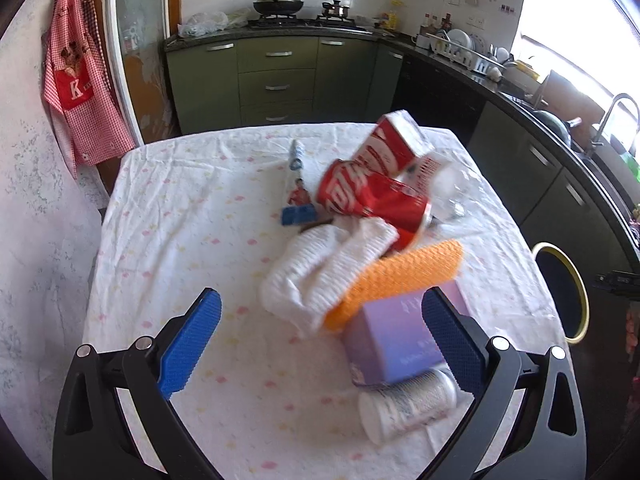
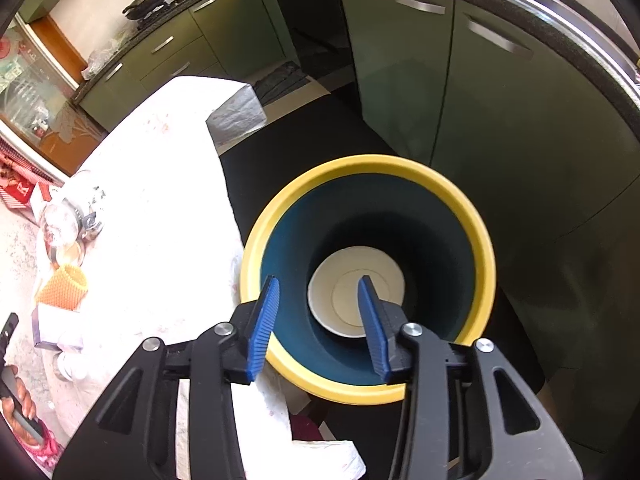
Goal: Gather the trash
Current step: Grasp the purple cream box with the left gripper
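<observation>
In the left wrist view, a table under a white cloth with faint pink and yellow spots stands in a kitchen with green cabinets, a stove with a black wok at the back, and a red checked apron hanging at left. The left gripper hovers low over the near part of the table, jaws spread wide and holding nothing. Between and just beyond its fingers lies a heap of trash: a purple box against the right finger, a white bottle lying on its side below it, an orange foam net, a white foam net, a red can, a red-and-white carton tilted on top, and a thin tube beyond. The yellow rim of the bin shows past the table's right edge.

In the right wrist view, the right gripper points straight down into the bin, which stands on a dark floor just beside the table's corner. Its jaws are parted and empty. A white paper bowl lies at the bottom of the bin's blue interior, directly beneath the fingers. The clothed table fills the left side, overexposed, with the orange foam net near its far edge.
</observation>
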`<state>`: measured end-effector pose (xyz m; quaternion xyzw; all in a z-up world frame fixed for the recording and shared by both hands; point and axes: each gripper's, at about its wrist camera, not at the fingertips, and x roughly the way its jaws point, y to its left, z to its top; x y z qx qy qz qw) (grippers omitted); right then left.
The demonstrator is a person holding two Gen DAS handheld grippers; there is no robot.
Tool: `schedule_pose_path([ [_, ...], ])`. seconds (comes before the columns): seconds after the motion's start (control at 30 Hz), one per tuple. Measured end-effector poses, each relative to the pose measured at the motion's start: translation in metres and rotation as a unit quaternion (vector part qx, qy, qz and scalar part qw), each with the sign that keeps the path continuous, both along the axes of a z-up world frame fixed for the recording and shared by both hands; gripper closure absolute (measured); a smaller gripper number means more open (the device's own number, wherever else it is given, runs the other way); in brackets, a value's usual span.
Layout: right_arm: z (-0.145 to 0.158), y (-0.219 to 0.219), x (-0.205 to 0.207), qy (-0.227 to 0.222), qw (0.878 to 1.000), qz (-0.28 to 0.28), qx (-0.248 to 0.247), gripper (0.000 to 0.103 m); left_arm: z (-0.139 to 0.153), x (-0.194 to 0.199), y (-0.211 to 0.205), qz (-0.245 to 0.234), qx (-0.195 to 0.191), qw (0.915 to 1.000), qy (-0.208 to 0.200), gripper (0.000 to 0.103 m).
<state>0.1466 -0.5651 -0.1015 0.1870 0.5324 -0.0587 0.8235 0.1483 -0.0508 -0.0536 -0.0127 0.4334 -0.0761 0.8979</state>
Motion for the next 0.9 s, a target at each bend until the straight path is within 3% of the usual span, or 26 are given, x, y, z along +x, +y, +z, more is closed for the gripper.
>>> schedule_pose_path([
  [0.2, -0.007, 0.02, -0.008, -0.019, 0.999, 0.032, 0.036, 0.062, -0.005, -0.034, -0.046, 0.014, 0.03, 0.9993, -0.018, 0.004],
  [0.3, -0.009, 0.03, -0.016, -0.026, 0.997, 0.047, 0.048, 0.061, -0.014, -0.034, -0.049, 0.035, 0.033, 0.9988, -0.007, 0.004],
  [0.67, -0.006, 0.05, -0.023, -0.051, 0.994, 0.073, 0.07, 0.057, -0.039, -0.02, -0.075, 0.012, 0.041, 0.9989, 0.016, 0.004],
  [0.9, -0.015, 0.043, -0.022, -0.05, 0.993, 0.068, 0.081, 0.057, -0.04, -0.016, -0.081, 0.013, 0.041, 0.999, 0.016, 0.024],
])
